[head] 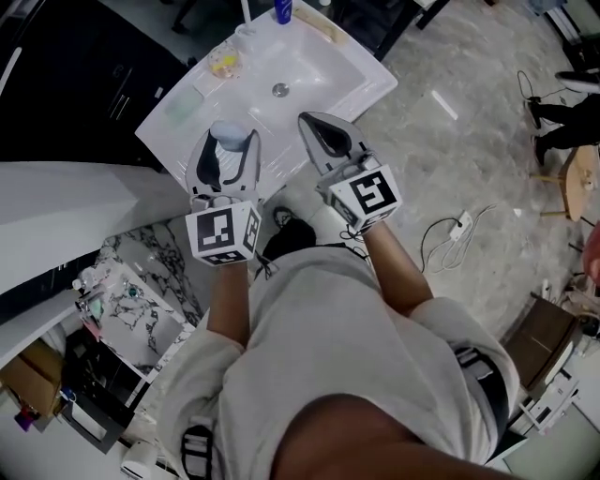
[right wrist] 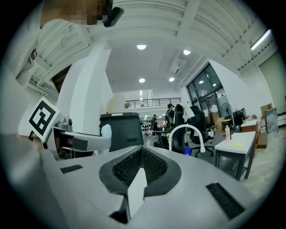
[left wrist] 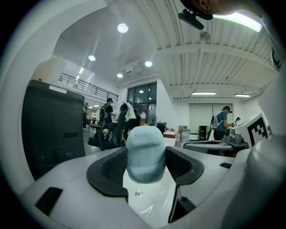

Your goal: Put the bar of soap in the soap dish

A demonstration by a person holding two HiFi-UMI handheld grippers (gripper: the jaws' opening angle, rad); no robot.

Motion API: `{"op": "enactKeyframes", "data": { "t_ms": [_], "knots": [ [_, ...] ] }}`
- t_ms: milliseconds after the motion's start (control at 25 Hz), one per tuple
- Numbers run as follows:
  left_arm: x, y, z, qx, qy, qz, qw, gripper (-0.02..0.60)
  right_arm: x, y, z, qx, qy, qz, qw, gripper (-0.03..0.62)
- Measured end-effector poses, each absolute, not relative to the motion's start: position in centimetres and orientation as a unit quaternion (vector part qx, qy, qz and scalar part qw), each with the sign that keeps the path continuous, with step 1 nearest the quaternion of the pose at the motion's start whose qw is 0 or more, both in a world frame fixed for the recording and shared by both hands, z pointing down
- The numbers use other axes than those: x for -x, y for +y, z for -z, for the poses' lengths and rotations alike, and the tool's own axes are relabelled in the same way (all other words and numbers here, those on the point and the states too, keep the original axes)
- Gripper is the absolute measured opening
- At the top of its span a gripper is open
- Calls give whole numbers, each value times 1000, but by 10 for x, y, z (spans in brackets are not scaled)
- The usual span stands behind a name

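Note:
My left gripper [head: 231,142] is shut on a pale blue bar of soap [head: 228,131], held over the near edge of the white sink counter [head: 361,80]. In the left gripper view the soap [left wrist: 145,150] stands upright between the black pads [left wrist: 109,170] of the left gripper [left wrist: 145,156]. A pale green dish-like thing [head: 183,101] lies on the counter's left corner, with a clear holder of something yellow [head: 223,64] beyond it. My right gripper [head: 309,122] is shut and empty beside the left one, also over the counter's edge. In the right gripper view the right gripper's [right wrist: 141,152] jaws meet with nothing between them.
The basin has a drain [head: 280,90] and a white faucet [right wrist: 187,133], with a blue bottle [head: 282,11] at the back. A dark cabinet [head: 75,84] stands left of the sink. A marbled shelf unit [head: 141,309] is at lower left. A cable and plug [head: 459,225] lie on the floor at right.

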State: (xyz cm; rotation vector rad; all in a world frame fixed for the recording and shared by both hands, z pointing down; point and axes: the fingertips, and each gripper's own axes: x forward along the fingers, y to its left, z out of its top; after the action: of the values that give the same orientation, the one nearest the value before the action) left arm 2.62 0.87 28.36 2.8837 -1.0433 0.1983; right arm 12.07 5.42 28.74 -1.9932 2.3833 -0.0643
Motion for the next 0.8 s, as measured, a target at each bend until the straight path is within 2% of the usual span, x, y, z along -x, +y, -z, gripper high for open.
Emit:
{"op": "enactKeyframes", "data": {
  "t_ms": [160, 560, 800],
  "knots": [
    [-20, -20, -285, -939, -337, -67, 33, 281, -113, 20, -293, 634, 772, 40, 2, -2],
    [-2, -71, -299, -933, -348, -87, 22, 281, -77, -38, -280, 506, 859, 58, 46, 3],
    [8, -100, -319, -923, -368, -112, 17, 281, -63, -82, -296, 398, 914, 86, 7, 73]
  ]
}}
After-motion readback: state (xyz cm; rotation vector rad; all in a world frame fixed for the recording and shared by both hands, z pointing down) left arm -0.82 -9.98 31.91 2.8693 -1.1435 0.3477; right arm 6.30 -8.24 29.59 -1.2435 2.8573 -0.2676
